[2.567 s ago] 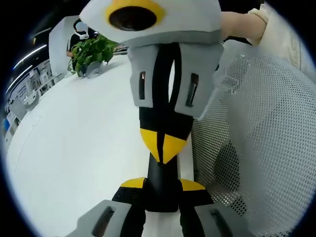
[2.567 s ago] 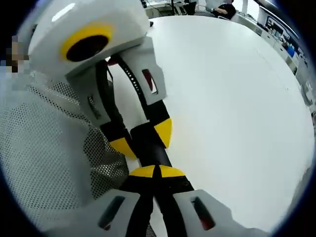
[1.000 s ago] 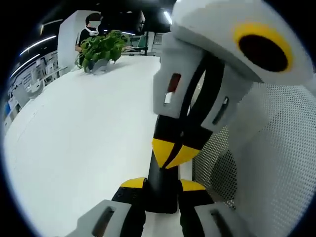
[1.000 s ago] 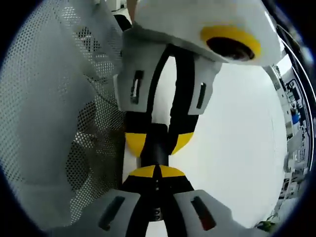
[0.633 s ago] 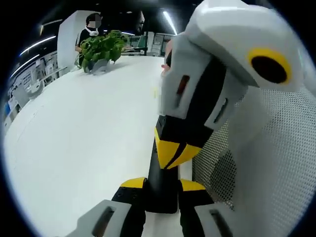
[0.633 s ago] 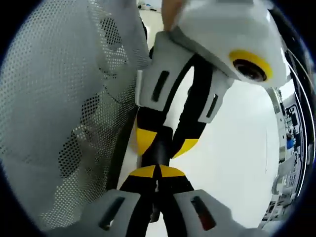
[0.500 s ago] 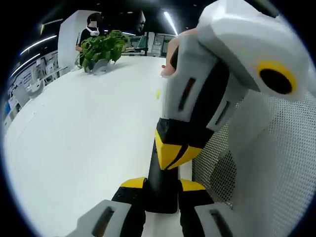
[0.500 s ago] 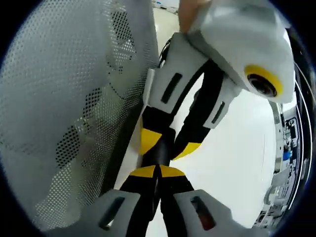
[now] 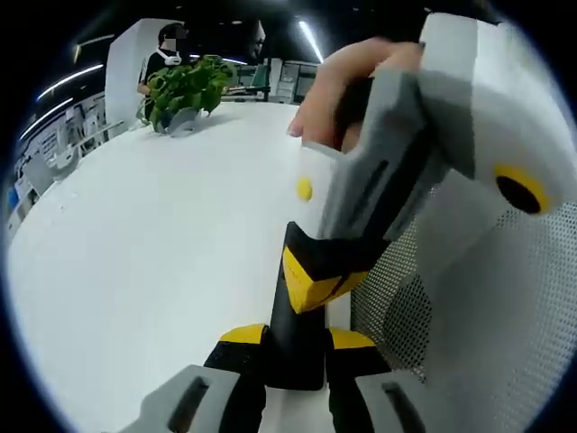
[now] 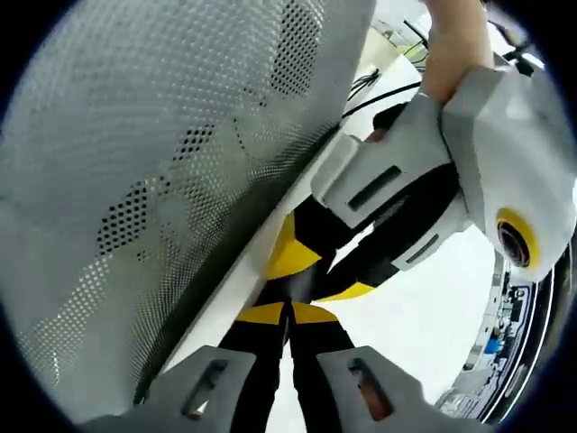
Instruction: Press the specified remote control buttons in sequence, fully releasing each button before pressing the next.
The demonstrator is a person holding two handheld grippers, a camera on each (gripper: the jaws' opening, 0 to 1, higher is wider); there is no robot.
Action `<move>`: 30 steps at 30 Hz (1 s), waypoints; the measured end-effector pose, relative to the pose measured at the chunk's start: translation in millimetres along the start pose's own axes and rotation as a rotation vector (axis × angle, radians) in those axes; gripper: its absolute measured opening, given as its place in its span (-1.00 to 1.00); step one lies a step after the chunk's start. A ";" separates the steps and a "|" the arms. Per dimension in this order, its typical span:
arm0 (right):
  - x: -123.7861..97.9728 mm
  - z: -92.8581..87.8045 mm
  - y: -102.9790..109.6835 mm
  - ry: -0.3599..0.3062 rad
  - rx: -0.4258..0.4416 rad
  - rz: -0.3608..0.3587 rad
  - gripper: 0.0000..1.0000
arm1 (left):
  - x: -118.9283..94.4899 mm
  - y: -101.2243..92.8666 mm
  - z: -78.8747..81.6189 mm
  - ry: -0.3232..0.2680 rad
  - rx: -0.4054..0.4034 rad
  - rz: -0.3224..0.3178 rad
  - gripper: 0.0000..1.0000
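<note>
A black remote (image 9: 293, 352) sticks up between the yellow pads of my left gripper (image 9: 296, 336), which is shut on it. My right gripper (image 9: 315, 281) comes in from the upper right with a hand (image 9: 347, 86) on its body. Its yellow tips are shut together and rest on the remote's upper face. In the right gripper view my right gripper (image 10: 287, 313) is shut with its tip against the remote (image 10: 306, 283). There the left gripper (image 10: 318, 272) reaches in from the upper right and clamps the remote. The remote's buttons are hidden.
The white table (image 9: 153, 234) spreads to the left, with a potted green plant (image 9: 185, 90) and a person (image 9: 167, 45) at its far end. A white mesh chair back (image 9: 469, 343) stands close on the right and also fills the left of the right gripper view, chair back (image 10: 135, 180).
The right gripper has tipped over to the right with its tips staying on the remote, and the hand on it has come into sight. The left gripper still holds the remote.
</note>
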State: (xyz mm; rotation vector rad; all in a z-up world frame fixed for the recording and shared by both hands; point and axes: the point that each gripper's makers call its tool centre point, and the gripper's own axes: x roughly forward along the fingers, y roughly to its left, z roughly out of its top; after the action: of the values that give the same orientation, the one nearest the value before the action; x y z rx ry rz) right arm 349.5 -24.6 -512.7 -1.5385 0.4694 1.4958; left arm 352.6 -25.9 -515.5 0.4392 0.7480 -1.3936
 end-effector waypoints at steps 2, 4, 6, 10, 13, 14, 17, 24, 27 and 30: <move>0.2 -0.3 -0.6 -0.025 0.082 -0.007 -1.00 | 0.1 -0.2 -0.1 0.002 0.004 0.000 -0.51; 0.3 -1.0 -1.4 -0.048 0.164 -0.018 -1.00 | 0.2 -0.2 -0.2 0.004 0.006 0.001 -0.51; -0.2 -1.2 -2.0 -0.068 0.216 -0.027 -1.00 | 0.0 -0.6 -0.6 0.008 0.010 0.002 -0.51; -2.9 -1.6 -3.5 -0.150 0.400 -0.018 -1.00 | -0.6 -0.6 -0.9 0.013 0.023 0.005 -0.51; -3.8 -3.2 -4.3 -0.194 0.527 0.010 -1.00 | -0.7 -0.5 -0.9 0.015 0.022 0.007 -0.51; -3.3 -3.9 -4.9 -0.206 0.552 0.017 -1.00 | -0.9 -0.5 -1.0 0.015 0.027 0.007 -0.51; -3.7 -5.1 -5.6 -0.215 0.572 0.022 -1.00 | -0.8 -0.1 -1.0 0.017 0.027 0.008 -0.51; -2.5 -7.9 -4.7 -0.229 0.619 0.029 -1.00 | -0.4 -0.3 -0.8 0.017 0.027 0.007 -0.51; -3.1 -11.4 -2.5 -0.226 0.631 0.039 -1.00 | -0.3 -0.5 -0.8 0.016 0.026 0.006 -0.51; -3.0 -14.1 0.6 -0.209 0.647 0.051 -1.00 | -0.3 -0.6 -0.7 0.016 0.027 0.006 -0.51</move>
State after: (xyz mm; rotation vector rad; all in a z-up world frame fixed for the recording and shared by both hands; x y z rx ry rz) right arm 356.7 -37.1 -512.3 -0.8620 0.7795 1.3424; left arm 351.9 -25.3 -515.6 0.4734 0.7407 -1.3971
